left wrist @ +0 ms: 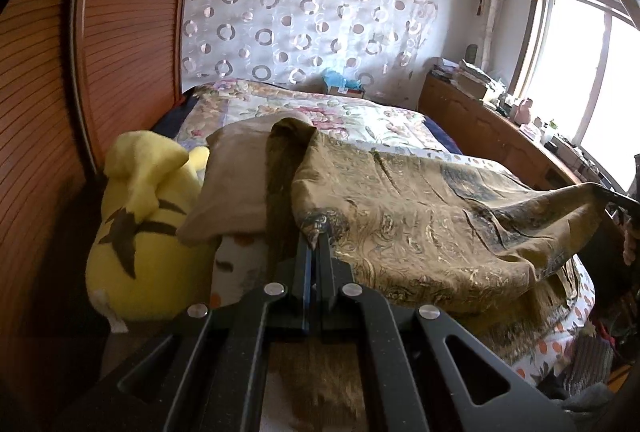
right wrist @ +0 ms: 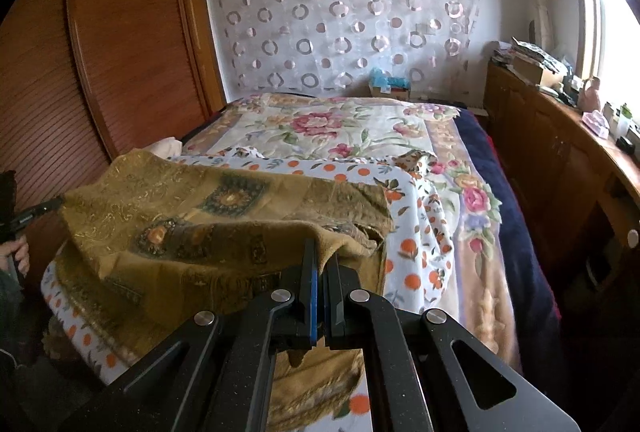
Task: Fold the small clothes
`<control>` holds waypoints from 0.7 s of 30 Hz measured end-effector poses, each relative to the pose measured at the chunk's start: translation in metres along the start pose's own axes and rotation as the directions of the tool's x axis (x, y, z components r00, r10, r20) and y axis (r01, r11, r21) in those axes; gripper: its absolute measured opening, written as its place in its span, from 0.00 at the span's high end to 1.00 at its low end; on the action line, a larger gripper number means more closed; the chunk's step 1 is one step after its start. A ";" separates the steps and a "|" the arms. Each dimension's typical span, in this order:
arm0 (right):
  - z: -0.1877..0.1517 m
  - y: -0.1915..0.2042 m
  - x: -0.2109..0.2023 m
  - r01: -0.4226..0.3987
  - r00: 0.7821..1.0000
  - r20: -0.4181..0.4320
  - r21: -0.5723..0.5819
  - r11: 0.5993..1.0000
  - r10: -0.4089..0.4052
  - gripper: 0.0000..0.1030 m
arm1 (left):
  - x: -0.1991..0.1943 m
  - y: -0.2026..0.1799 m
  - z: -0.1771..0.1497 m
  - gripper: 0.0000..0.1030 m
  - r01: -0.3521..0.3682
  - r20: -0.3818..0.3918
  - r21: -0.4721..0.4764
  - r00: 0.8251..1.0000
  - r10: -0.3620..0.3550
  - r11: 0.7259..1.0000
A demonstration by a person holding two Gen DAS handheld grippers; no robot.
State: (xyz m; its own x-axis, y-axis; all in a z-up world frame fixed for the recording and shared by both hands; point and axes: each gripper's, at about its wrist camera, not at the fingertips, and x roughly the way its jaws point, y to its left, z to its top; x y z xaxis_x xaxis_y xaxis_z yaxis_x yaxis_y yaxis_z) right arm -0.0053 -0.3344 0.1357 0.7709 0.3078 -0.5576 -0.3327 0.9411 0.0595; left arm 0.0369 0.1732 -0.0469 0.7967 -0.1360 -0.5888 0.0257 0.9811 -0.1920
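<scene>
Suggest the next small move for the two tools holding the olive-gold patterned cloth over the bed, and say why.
Probably carry both corners forward and lay them onto the far part of the cloth. The left tool and right tool are each shut on a near corner of the olive-gold patterned cloth, lifted and sagging between them, while its far part rests on the orange-dotted white sheet.

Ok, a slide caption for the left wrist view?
Left claw shut on a corner of the olive patterned cloth, lifted over the bed.
</scene>
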 end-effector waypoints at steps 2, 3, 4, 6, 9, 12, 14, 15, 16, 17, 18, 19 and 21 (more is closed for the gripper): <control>-0.005 0.000 -0.005 0.004 1.000 -0.001 -0.006 1.000 -0.004 0.99 | -0.006 0.000 -0.010 0.98 0.000 -0.012 -0.007 1.000 0.000 1.000; -0.006 -0.001 -0.007 0.004 1.000 0.000 -0.007 1.000 -0.004 0.99 | -0.006 0.000 -0.015 0.98 -0.002 -0.025 -0.008 1.000 0.002 1.000; -0.008 -0.002 -0.008 0.000 1.000 -0.001 -0.002 1.000 0.000 0.99 | -0.006 0.000 -0.019 0.98 -0.008 -0.040 -0.003 0.999 0.008 1.000; -0.012 -0.002 -0.003 -0.001 1.000 -0.020 0.005 1.000 0.001 0.99 | -0.005 -0.002 -0.028 0.98 -0.022 -0.063 0.016 0.998 0.023 1.000; -0.011 0.000 0.010 -0.015 0.999 -0.030 0.018 1.000 0.015 0.99 | -0.002 -0.005 -0.039 0.98 -0.026 -0.089 0.019 0.996 0.028 0.999; -0.002 0.009 0.019 -0.047 0.999 -0.018 0.020 0.999 0.048 0.99 | -0.001 -0.006 -0.041 0.98 -0.036 -0.093 0.027 0.995 0.038 0.999; 0.007 0.017 0.024 -0.067 0.998 -0.004 0.003 0.998 0.067 0.99 | -0.002 -0.006 -0.042 0.98 -0.034 -0.090 0.024 0.995 0.036 0.999; 0.013 0.022 0.026 -0.076 0.997 0.008 -0.008 0.997 0.076 0.99 | -0.002 -0.006 -0.042 0.98 -0.035 -0.086 0.023 0.996 0.037 0.999; 0.018 0.024 0.025 -0.084 0.996 0.023 -0.017 0.996 0.085 0.99 | -0.002 -0.006 -0.042 0.98 -0.034 -0.084 0.021 0.996 0.036 0.999; 0.021 0.025 0.023 -0.093 0.995 0.044 -0.022 0.995 0.093 0.99 | -0.004 -0.005 -0.044 0.98 -0.034 -0.082 0.020 0.996 0.035 0.999; 0.025 0.026 0.019 -0.099 0.992 0.074 -0.023 0.995 0.101 0.99 | -0.005 -0.006 -0.044 0.98 -0.034 -0.079 0.020 0.996 0.036 0.999; 0.028 0.024 0.013 -0.103 0.989 0.109 -0.020 0.994 0.104 0.99 | -0.005 -0.005 -0.043 0.98 -0.034 -0.077 0.021 0.996 0.035 0.999; 0.031 0.016 0.004 -0.095 0.981 0.167 -0.001 0.995 0.094 0.99 | -0.006 -0.006 -0.043 0.98 -0.034 -0.074 0.020 0.997 0.036 0.999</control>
State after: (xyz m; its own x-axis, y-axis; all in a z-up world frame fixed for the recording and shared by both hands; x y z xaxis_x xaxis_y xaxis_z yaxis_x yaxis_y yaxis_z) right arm 0.0090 -0.3138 0.1597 0.8159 0.4140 -0.4036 -0.4053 0.9074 0.1112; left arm 0.0062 0.1621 -0.0763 0.7505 -0.1108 -0.6515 0.0101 0.9877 -0.1562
